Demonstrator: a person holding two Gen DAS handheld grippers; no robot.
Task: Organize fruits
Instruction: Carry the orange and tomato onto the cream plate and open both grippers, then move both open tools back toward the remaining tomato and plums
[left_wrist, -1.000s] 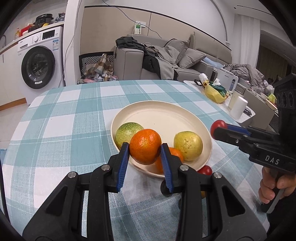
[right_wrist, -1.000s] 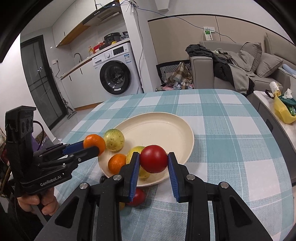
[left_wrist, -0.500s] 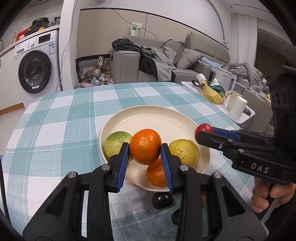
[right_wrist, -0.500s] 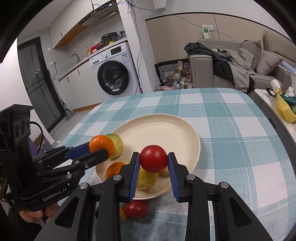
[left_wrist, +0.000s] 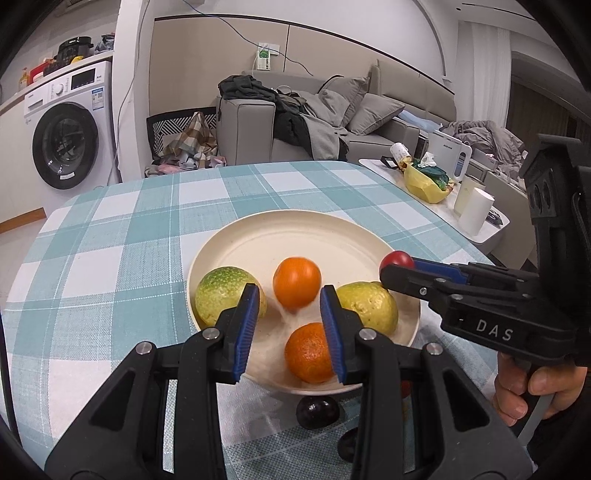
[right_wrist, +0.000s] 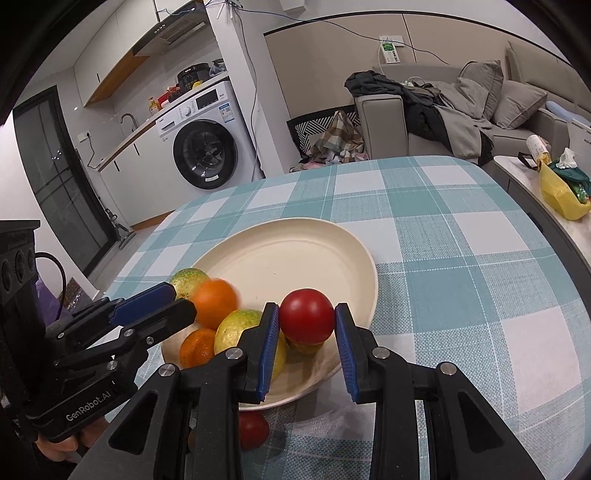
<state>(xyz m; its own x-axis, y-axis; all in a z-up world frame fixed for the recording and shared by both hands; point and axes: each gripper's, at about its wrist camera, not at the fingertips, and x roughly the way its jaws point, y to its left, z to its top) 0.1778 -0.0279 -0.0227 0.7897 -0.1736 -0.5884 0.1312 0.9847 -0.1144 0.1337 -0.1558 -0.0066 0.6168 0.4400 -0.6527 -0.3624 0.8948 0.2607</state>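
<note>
- Orange, round mandarin (left_wrist: 297, 282), blurred, sits over the cream round plate (left_wrist: 295, 218), just beyond the tips of the left gripper (left_wrist: 289, 290).
- Left claw is narrowly parted, its blue pads (left_wrist: 246, 321) clear of the fruit.
- Right gripper (right_wrist: 306, 308) clamps a red tomato (right_wrist: 306, 319) above the plate's near rim.
- Two green-yellow fruits (left_wrist: 225, 293) and a second orange (left_wrist: 308, 352) lie on the plate.
- A dark plum (left_wrist: 317, 408) lies on the checked tablecloth (left_wrist: 147, 229).

My left gripper (left_wrist: 290, 312) tilts downward, its jaws parted and gripping nothing. My right gripper (right_wrist: 306, 341) tilts downward too, its blue pads pressing a red fruit (right_wrist: 306, 320).
</note>
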